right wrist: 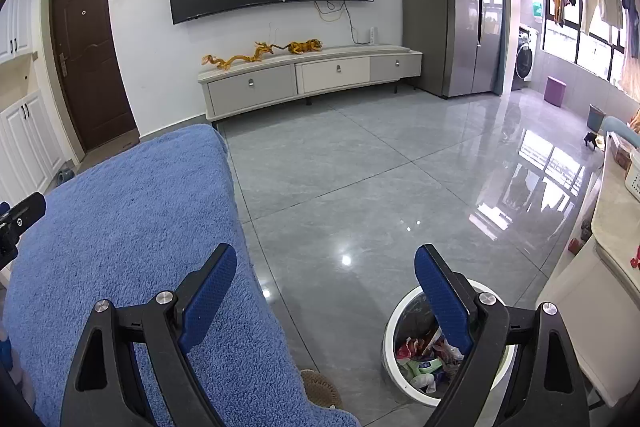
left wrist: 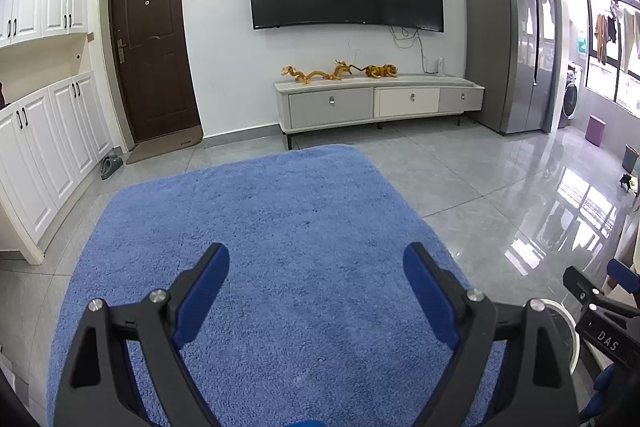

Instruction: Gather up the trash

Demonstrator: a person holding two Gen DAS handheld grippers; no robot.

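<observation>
- The left gripper hangs above the blue towel with its fingers wide apart and nothing between them. I think it is kept spread like this so it is ready to close on any piece of trash it finds.
- Under and ahead of this gripper the towel shows only its own fluffy surface; I see no wrapper or paper on it in this view. So it looks as if the collecting from here is mostly done, or the remaining trash is out of view.
- The right gripper is also spread open and holds nothing. It is at the right edge of the towel, half above the grey floor.
- The trash bin stands on the floor just below the right finger of this gripper, and this finger hides part of its rim. Inside the bin there are crumpled wrappers and packets, so here is where the trash of the task lies now.
- The bin is probably placed close beside the towel so each piece needs only a short way to be dropped.
- In the left view the right gripper appears at the far right, with the white rim of the bin beside it.
- A slipper lies on the floor below the right gripper, at the edge of the towel; it is not trash, in my judgement.
</observation>
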